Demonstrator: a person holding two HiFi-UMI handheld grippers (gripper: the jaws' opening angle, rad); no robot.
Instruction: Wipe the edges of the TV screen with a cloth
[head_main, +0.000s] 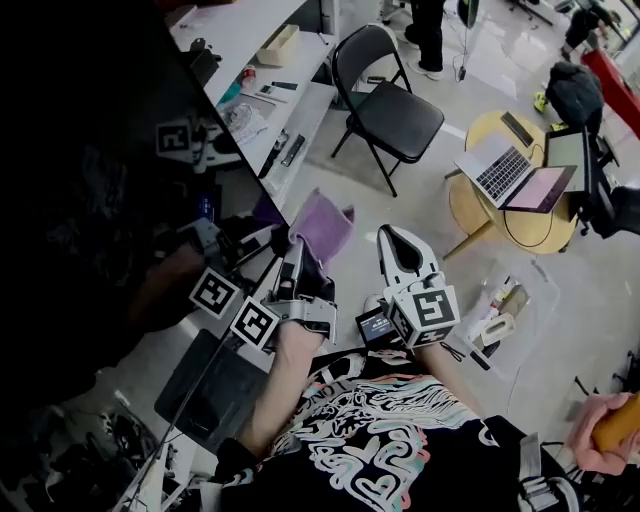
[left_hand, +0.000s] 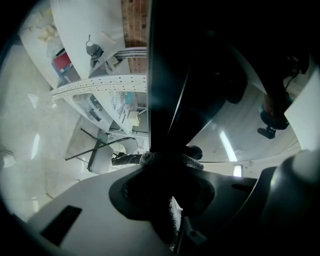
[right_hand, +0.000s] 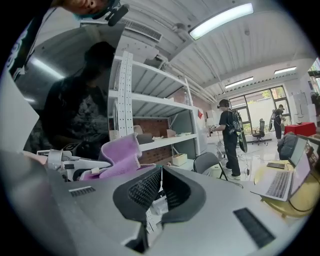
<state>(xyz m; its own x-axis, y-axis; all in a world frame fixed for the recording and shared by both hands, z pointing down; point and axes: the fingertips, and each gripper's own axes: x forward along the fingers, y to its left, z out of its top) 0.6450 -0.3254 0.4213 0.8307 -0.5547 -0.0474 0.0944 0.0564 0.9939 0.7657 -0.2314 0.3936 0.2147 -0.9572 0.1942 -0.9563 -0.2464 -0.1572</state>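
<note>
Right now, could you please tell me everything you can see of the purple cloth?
The cloth is lilac, soft and fuzzy like microfibre, crumpled into a loose fold. The left gripper has its jaws shut on the lower part, so the free end sticks out beyond them, apparently against the dark edge of the TV screen.

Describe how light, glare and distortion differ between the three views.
Head view: the black TV screen darkens the left half and shows faint reflections; the floor at right is bright. Left gripper view: mostly dark, the cloth lies in shadow, and a light streak is reflected on the screen. Right gripper view: bright and sharp, the ceiling lamp glares, and the wide-angle lens leaves black corners.
</note>
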